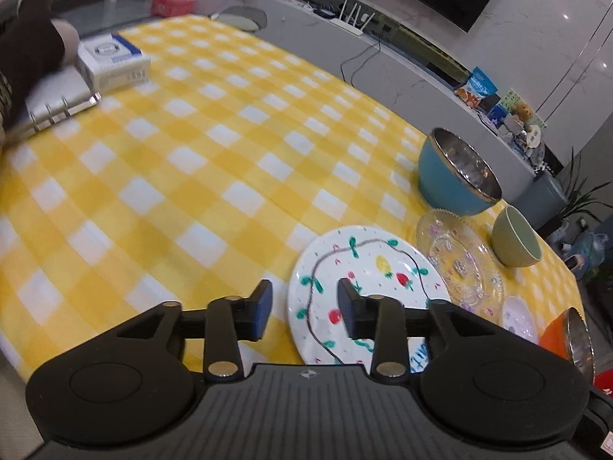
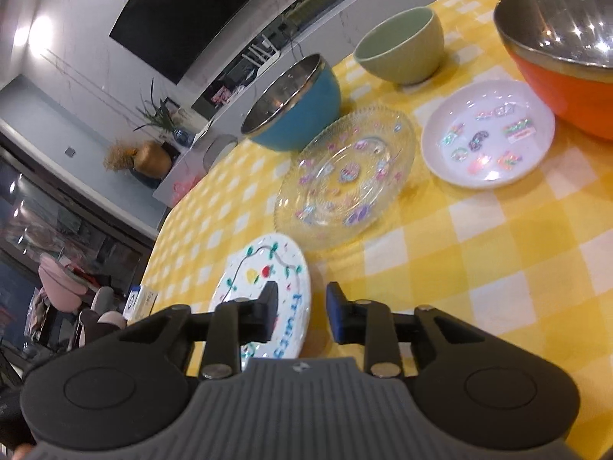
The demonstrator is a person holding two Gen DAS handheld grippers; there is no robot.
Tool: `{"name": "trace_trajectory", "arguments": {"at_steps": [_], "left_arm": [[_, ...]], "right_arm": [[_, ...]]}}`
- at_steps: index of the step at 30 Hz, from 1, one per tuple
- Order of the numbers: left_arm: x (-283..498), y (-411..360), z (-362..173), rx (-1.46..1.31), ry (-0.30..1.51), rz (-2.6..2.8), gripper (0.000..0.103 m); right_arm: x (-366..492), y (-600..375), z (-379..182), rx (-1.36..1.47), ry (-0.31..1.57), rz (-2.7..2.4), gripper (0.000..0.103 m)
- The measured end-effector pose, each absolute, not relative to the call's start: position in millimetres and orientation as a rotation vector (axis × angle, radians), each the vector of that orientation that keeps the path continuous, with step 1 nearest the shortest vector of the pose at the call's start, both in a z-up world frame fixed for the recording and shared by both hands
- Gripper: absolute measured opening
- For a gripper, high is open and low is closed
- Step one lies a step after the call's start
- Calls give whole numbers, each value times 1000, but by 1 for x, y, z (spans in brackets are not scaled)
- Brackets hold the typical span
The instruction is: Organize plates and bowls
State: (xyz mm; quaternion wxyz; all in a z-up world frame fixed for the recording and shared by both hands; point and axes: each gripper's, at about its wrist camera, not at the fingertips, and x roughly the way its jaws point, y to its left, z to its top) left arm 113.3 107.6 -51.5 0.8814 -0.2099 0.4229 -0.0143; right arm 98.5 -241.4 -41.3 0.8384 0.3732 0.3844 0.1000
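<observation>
Both grippers, left (image 1: 304, 308) and right (image 2: 300, 312), hung with jaws apart over the painted plate (image 1: 364, 268) near the table's edge. Only the left view showed a binder (image 1: 57, 103); only the right showed the small white dish (image 2: 488, 134) fully.

The cloth (image 1: 191, 161) is checked yellow and white. The white plate (image 1: 356, 268) is painted with fruit (red, yellow, green vines). Bowls are seen in blue (image 2: 302, 103), pale green (image 2: 406, 50) and orange (image 2: 567, 76).
</observation>
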Motion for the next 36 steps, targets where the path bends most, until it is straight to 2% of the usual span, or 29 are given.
{"name": "trace_trajectory", "arguments": {"at_steps": [10, 12, 14, 16, 19, 24, 36], "left_arm": [[112, 105, -70, -452, 867, -47, 48], [111, 104, -71, -451, 860, -54, 43], [111, 103, -71, -448, 855, -44, 35], [110, 102, -72, -442, 851, -30, 21], [109, 103, -73, -440, 844, -18, 16], [107, 114, -74, -506, 853, -13, 13], [77, 117, -67, -538, 893, -17, 11]], "right_arm": [[112, -240, -57, 820, 807, 238, 27], [116, -238, -60, 823, 803, 252, 24], [117, -238, -63, 832, 806, 262, 17], [118, -238, -68, 858, 807, 278, 10], [117, -241, -74, 913, 803, 300, 5], [114, -242, -71, 953, 809, 331, 2], [90, -247, -57, 917, 890, 331, 2]]}}
